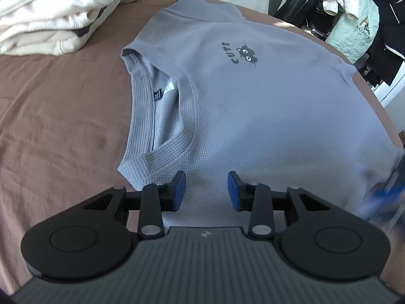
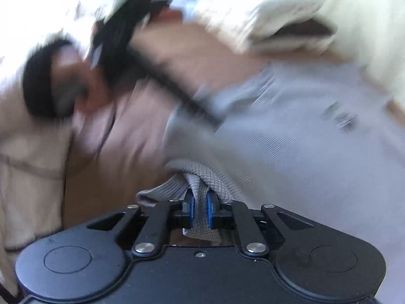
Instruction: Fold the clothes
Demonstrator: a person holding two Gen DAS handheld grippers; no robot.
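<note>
The grey shirt (image 1: 253, 106) lies spread face-up and seemingly not yet folded on the brown bed (image 1: 55, 116), the left gripper (image 1: 206, 190) released above its near edge, the right gripper (image 2: 200, 209) clenched on a bunched edge, so the folding appears barely begun.

1. This is looking like a bedroom in a home: a brown bedsheet (image 1: 63, 106) is covering the bed.
2. Folded white clothes (image 1: 50, 12) are sitting in a pile on it.
3. Dark garments (image 1: 387, 25) and a pale printed bag (image 1: 354, 33) are crowding the corner beside it.
4. Daylight is falling across everything.
</note>
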